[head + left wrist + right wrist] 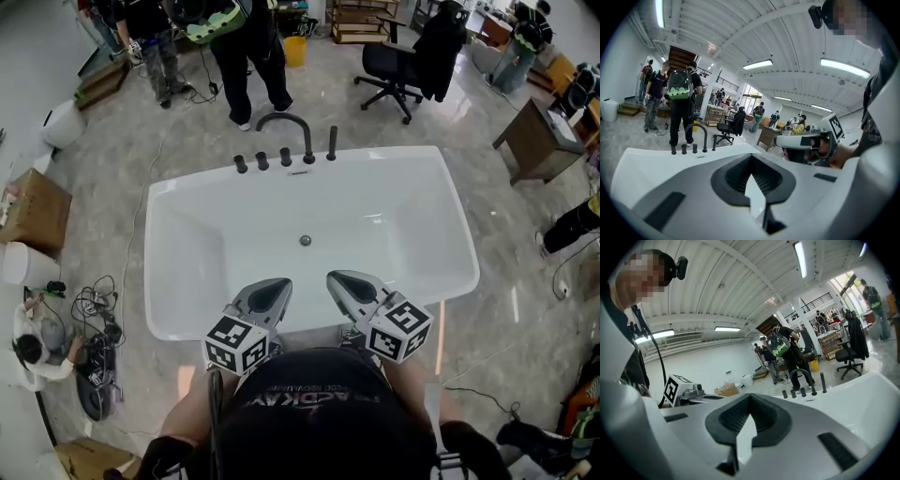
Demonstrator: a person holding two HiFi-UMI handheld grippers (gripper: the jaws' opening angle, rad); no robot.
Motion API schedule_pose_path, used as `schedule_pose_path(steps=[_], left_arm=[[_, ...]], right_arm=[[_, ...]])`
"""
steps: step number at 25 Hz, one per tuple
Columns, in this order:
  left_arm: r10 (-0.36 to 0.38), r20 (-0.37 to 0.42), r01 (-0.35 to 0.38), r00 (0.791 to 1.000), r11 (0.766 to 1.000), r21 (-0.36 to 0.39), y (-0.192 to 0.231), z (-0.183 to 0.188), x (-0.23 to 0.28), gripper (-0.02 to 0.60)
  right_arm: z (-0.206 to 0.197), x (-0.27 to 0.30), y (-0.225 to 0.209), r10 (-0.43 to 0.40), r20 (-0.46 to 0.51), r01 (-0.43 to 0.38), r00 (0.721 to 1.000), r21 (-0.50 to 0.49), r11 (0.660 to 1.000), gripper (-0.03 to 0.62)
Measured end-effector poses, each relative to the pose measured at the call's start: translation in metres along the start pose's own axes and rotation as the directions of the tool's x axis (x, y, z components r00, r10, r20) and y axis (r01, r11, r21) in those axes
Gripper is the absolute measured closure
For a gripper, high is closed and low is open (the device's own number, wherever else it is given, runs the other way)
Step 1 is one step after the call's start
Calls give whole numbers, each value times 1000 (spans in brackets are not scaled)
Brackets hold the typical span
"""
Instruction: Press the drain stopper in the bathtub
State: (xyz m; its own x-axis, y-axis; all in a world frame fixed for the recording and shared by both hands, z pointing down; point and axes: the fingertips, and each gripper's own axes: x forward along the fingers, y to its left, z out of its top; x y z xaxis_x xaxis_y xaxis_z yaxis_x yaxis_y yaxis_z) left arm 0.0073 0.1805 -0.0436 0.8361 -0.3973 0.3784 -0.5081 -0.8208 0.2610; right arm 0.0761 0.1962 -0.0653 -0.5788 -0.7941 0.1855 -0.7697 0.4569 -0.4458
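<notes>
In the head view a white bathtub lies in front of me, with a small round metal drain stopper in the middle of its floor. Both grippers hover over the tub's near rim, well short of the stopper and pointing toward it. The left gripper is shut with nothing in it, and so is the right gripper. In the left gripper view the jaws meet at the tips; the right gripper view shows its jaws closed the same way. The stopper is hidden in both gripper views.
A black arched faucet and several black knobs stand on the tub's far rim. Behind it stand a person and an office chair. Cables and a cardboard box are on the left, a desk on the right.
</notes>
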Motion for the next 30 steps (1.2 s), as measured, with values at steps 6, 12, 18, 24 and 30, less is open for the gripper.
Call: schedule_pose_path(steps=[6,12,18,24,30], left_arm=[[-57,-25,57,998,998,-4,-17,1,9,575],[-53,-20,53,998,999,-5,-18,2,12,575],[-47,-8,46,999,998,-31,-15,3,13,575],[-41,-1,41,999,999,-29,-16,3,14,575],[-38,5,39,999,998,-48,-14,3,12,575]], right_arm=[[-5,-3,8,12,11,-12,1000,25,1000,583],[-9,0,7,28,1,-28,1000,34,999,583],[-7,2,8,51,-1,-51,999,39,998,583],[-7,1,10,63,-5,-63,998,24,998,583],[-8,1,10,59,-10,-58,998,31,998,583]])
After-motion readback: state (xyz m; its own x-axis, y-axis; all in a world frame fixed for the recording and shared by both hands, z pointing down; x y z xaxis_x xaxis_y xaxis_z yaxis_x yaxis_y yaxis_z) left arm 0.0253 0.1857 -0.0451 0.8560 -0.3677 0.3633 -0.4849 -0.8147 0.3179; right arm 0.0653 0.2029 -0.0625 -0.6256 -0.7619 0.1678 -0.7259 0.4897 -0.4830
